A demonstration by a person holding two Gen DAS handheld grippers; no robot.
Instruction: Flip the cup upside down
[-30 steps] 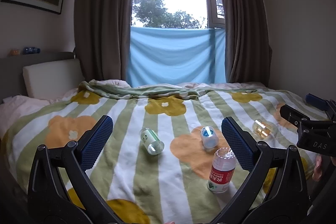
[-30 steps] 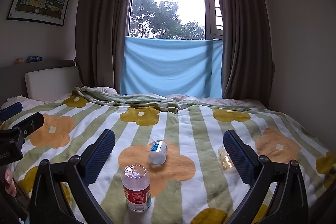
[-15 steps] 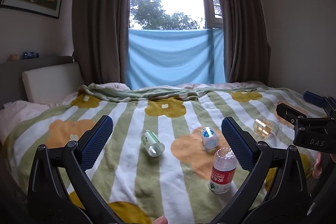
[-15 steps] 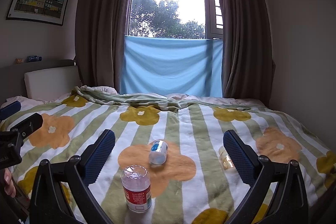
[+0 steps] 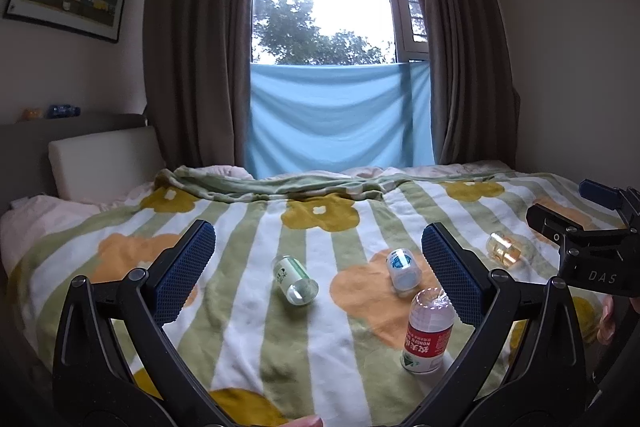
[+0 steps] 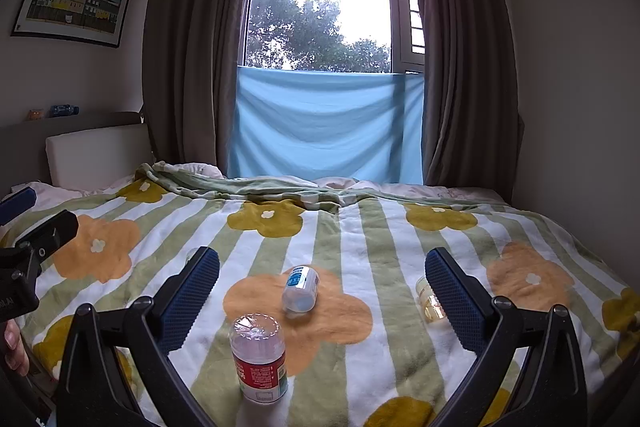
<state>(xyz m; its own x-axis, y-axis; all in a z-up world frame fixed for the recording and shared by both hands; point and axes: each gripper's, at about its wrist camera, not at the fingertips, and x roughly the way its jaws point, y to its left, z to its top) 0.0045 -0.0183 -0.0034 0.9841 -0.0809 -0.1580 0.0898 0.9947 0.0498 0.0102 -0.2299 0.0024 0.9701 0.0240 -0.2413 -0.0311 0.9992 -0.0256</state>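
Several small cups lie on a striped flower blanket (image 5: 320,347). A clear red-labelled cup (image 5: 426,331) (image 6: 259,359) stands on end nearest me. On their sides lie a green-labelled cup (image 5: 295,281), a blue-labelled cup (image 5: 402,269) (image 6: 300,289) and an amber cup (image 5: 503,247) (image 6: 428,301), the last half hidden behind a right finger. My left gripper (image 5: 316,259) hovers open over the green cup's area, holding nothing. My right gripper (image 6: 322,291) is open above the blue cup, also seen at the left view's right edge (image 5: 592,227).
The bed fills the lower view, with a white headboard cushion (image 5: 104,163) at left. Brown curtains (image 5: 192,39) and a blue cloth (image 5: 340,115) cover the window behind. A wall (image 6: 580,107) runs close along the bed's right side. Fingers of a hand (image 6: 16,347) show at the left edge.
The left gripper has tilted slightly. Both grippers stay open and nothing on the bed has moved.
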